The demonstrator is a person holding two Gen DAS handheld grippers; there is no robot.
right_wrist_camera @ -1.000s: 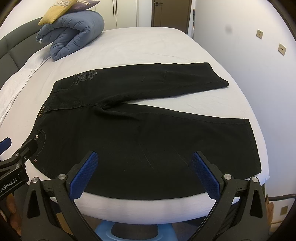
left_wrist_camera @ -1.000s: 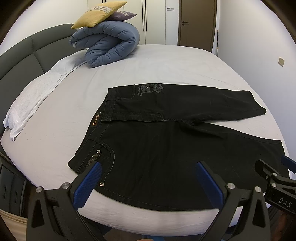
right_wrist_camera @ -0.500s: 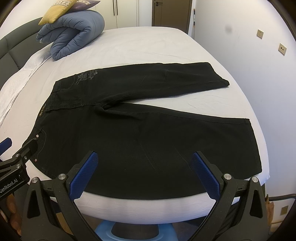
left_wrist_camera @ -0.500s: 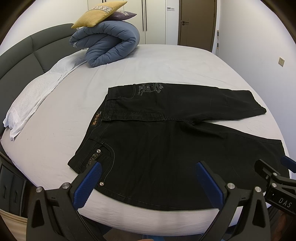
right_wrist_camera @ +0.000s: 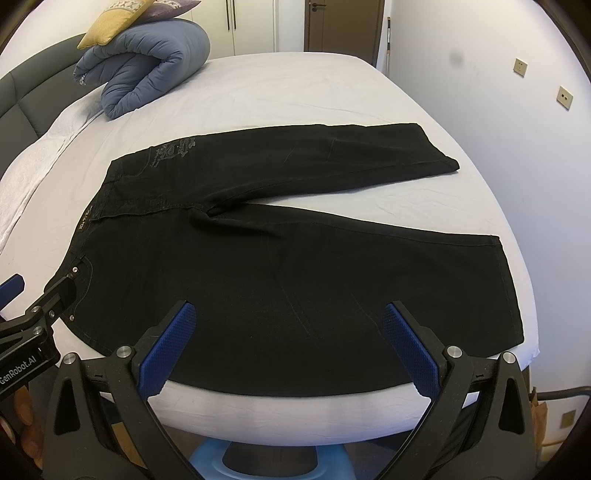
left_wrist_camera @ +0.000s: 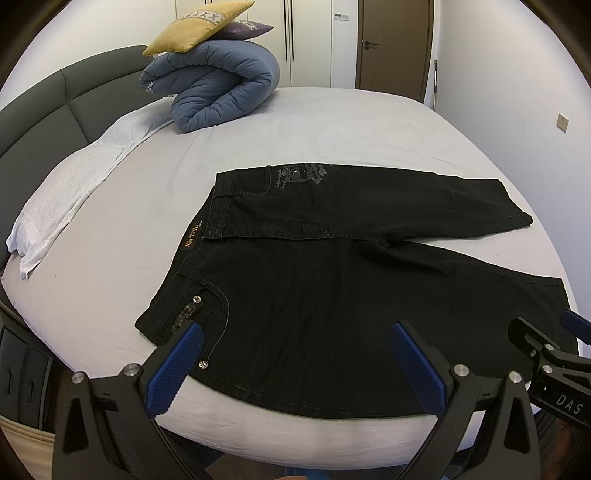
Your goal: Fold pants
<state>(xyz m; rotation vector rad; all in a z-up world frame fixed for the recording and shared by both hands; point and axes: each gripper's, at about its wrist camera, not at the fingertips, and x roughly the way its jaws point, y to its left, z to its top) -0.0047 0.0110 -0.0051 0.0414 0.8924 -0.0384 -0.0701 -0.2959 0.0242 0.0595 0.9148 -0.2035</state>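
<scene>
Black pants lie flat on a round bed with a white sheet, waistband to the left and both legs spread out to the right. My left gripper hovers open above the near edge by the waistband pocket, holding nothing. My right gripper is open over the near leg's lower edge, also with nothing between its fingers. Each gripper appears at the side of the other's view.
A rolled blue duvet with a yellow cushion on top sits at the far left of the bed. A white pillow lies along the dark headboard. A wall stands close on the right. A blue stool is below the bed edge.
</scene>
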